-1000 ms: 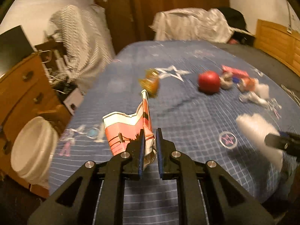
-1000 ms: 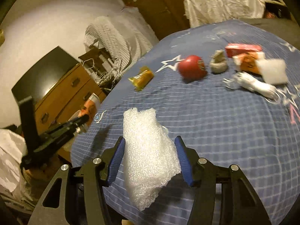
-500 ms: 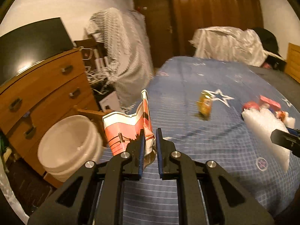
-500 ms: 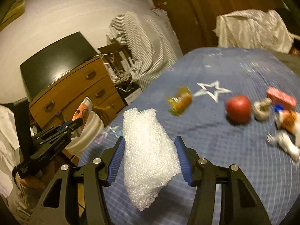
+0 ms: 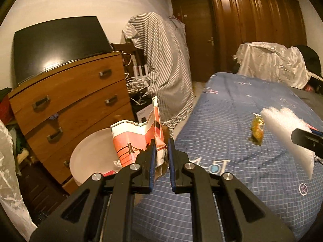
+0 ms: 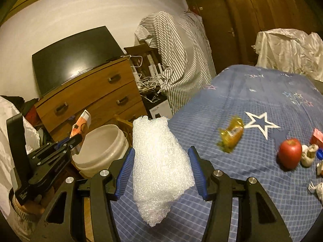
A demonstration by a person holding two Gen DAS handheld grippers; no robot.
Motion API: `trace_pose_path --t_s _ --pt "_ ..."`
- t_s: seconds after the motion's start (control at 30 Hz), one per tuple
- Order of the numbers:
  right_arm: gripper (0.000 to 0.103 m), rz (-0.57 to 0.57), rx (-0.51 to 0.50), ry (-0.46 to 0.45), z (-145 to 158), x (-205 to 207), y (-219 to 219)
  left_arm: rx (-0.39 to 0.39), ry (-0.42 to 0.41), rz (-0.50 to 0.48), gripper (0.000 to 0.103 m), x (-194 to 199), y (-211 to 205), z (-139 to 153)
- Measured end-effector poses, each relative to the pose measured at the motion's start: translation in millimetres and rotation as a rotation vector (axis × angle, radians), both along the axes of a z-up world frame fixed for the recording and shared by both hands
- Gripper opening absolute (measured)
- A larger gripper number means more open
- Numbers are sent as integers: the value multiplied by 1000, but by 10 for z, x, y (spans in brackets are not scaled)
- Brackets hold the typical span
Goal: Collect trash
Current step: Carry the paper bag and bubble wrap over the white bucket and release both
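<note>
My left gripper point(image 5: 160, 147) is shut on a crumpled red-and-white paper wrapper point(image 5: 137, 137), which hangs over the white bucket point(image 5: 88, 161) beside the bed. From the right wrist view the same left gripper point(image 6: 77, 139) shows at the left with the wrapper point(image 6: 80, 125) near the bucket point(image 6: 101, 147). My right gripper point(image 6: 160, 161) is shut on a white wad of bubble wrap point(image 6: 159, 161) above the bed's edge. That wad point(image 5: 286, 129) also shows at the right of the left wrist view. A yellow snack packet point(image 6: 231, 136) lies on the blue bedspread point(image 6: 252, 100).
A wooden chest of drawers point(image 5: 68, 104) with a dark screen point(image 5: 56, 42) on top stands behind the bucket. A striped cloth point(image 5: 163, 66) drapes over a chair, cables below it. A red apple point(image 6: 289, 155) and small items lie on the bed at right.
Both grippers have swung left and risen, from over the bed towards the bucket and the drawers. Each keeps its hold: the wrapper in the left, the bubble wrap in the right.
</note>
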State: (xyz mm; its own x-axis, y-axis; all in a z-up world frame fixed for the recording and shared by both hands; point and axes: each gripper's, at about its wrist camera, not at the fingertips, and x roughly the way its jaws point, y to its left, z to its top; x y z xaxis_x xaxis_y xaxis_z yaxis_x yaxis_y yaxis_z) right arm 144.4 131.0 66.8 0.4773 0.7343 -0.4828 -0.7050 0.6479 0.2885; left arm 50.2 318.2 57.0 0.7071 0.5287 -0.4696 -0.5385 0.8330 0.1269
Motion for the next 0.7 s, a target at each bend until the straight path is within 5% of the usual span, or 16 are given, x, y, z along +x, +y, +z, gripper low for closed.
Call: trace_pose_path --t_s 0.7 --pt "56 137 -19 -127 715 -50 1492 72 -23 110 10 -160 781 260"
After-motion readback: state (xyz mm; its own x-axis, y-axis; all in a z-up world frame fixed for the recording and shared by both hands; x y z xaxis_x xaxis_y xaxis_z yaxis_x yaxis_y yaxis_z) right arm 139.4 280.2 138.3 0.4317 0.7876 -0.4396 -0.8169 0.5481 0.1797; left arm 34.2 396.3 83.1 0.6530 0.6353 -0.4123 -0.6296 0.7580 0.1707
